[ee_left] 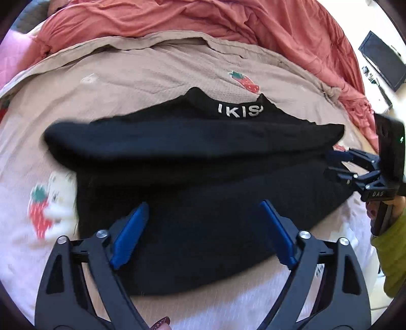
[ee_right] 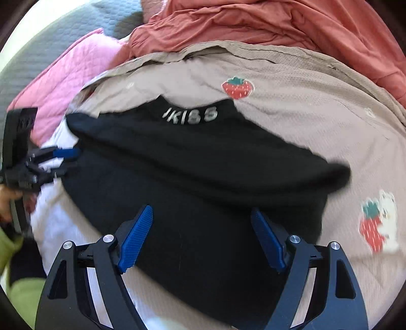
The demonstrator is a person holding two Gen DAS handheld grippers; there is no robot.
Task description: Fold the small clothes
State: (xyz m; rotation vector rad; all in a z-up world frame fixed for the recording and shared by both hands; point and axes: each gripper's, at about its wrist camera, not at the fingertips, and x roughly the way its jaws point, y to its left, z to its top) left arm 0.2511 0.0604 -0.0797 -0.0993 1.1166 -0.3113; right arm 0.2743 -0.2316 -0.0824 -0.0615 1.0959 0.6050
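A small black garment (ee_left: 203,162) with white collar lettering lies on the beige strawberry-print blanket (ee_left: 127,83). Its sleeves are folded across the body, collar at the far side. My left gripper (ee_left: 203,210) is open and empty above its near hem. My right gripper (ee_left: 335,165) shows at the garment's right edge, open. In the right wrist view the garment (ee_right: 203,165) lies ahead, my right gripper (ee_right: 203,215) hovers open over its near part, and my left gripper (ee_right: 68,160) sits open at its left edge.
A salmon-red duvet (ee_left: 203,17) is bunched along the far side. A pink quilt (ee_right: 63,83) and a grey cover (ee_right: 50,43) lie far left. A dark monitor (ee_left: 383,61) stands on a white surface at the right. White sheet (ee_left: 215,307) lies near me.
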